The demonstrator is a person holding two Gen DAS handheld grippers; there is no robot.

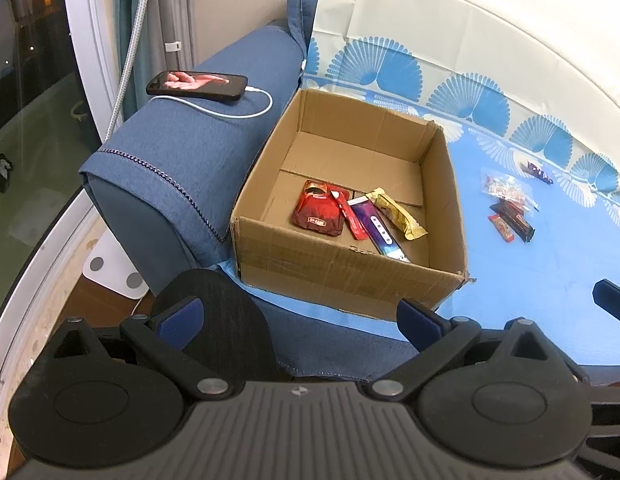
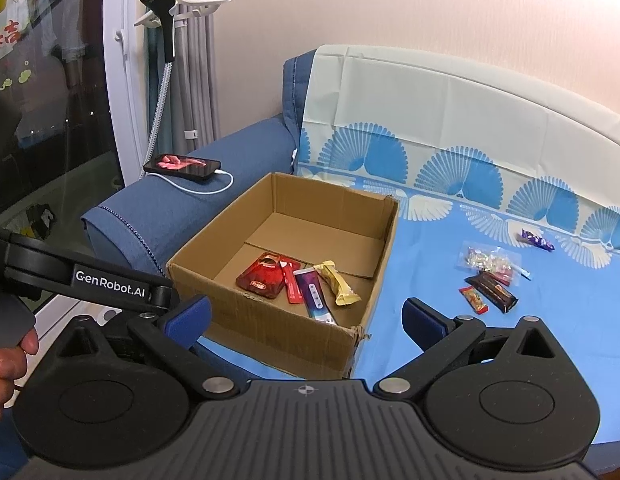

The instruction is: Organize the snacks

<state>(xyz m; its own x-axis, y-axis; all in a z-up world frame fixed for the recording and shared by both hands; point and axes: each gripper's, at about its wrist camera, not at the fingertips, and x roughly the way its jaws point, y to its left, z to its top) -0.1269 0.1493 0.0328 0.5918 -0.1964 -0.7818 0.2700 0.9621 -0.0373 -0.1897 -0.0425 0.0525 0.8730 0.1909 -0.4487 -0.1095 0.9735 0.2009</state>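
A blue sofa (image 2: 161,216) stands by a dark window, its seat and back draped with a blue-and-white fan-print cloth (image 2: 490,312) that likely serves to keep crumbs off the fabric and give the snacks a flat place to lie. A cardboard box (image 1: 342,268) sits on the cloth tight against the armrest, open at the top so it can take the snacks; four lie in its near end: a red pouch (image 1: 320,210), a thin red stick (image 1: 352,220), a purple-and-white bar (image 1: 380,234) and a gold wrapper (image 1: 398,212). Well apart to the right, loose on the cloth, wait a clear bag of sweets (image 2: 490,260), a dark bar (image 2: 494,292), a small red bar (image 2: 474,300) and a purple candy (image 2: 536,240). A phone (image 1: 195,85) charges on the armrest, out of the way. The left gripper (image 1: 305,316) and right gripper (image 2: 310,320) both hover short of the box, jaws spread wide and empty. Wrapper print is too small to read, and the near box wall hides part of the floor inside.
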